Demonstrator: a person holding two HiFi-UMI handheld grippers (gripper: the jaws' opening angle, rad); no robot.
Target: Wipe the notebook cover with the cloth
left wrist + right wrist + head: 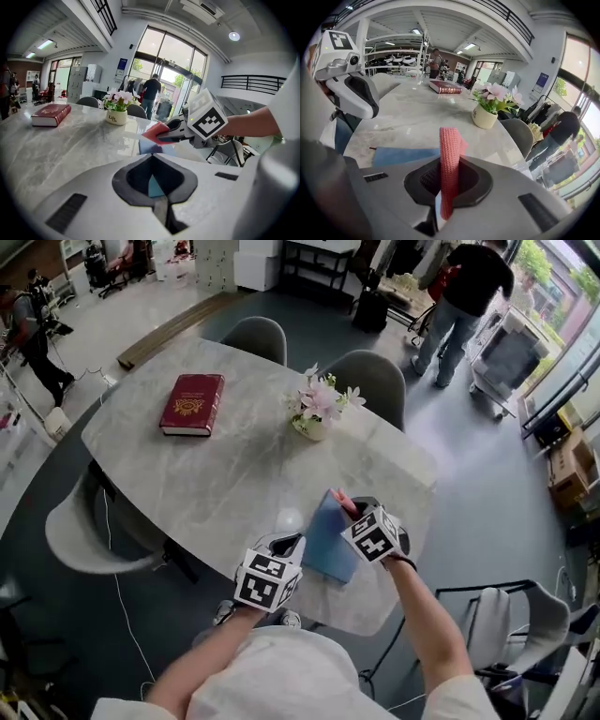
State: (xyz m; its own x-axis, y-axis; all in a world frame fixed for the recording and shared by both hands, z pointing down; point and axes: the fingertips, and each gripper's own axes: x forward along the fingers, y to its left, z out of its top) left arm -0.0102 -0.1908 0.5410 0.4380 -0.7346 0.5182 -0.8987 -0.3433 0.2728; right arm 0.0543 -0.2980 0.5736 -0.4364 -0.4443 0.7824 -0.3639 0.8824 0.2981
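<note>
A blue notebook (328,545) (403,154) lies near the table's front edge. My right gripper (352,512) (449,187) is shut on a pink cloth (343,502) (450,150), held over the notebook's far right corner. In the left gripper view the cloth (154,131) hangs just above the notebook (149,147). My left gripper (289,547) (157,187) is at the notebook's near left edge. Its jaws are closed, with a blue strip of the cover between them.
On the grey marble table (234,484) a red book (192,403) lies at the far left and a white flower pot (314,409) stands in the middle. Grey chairs (258,337) ring the table. People stand on the floor beyond.
</note>
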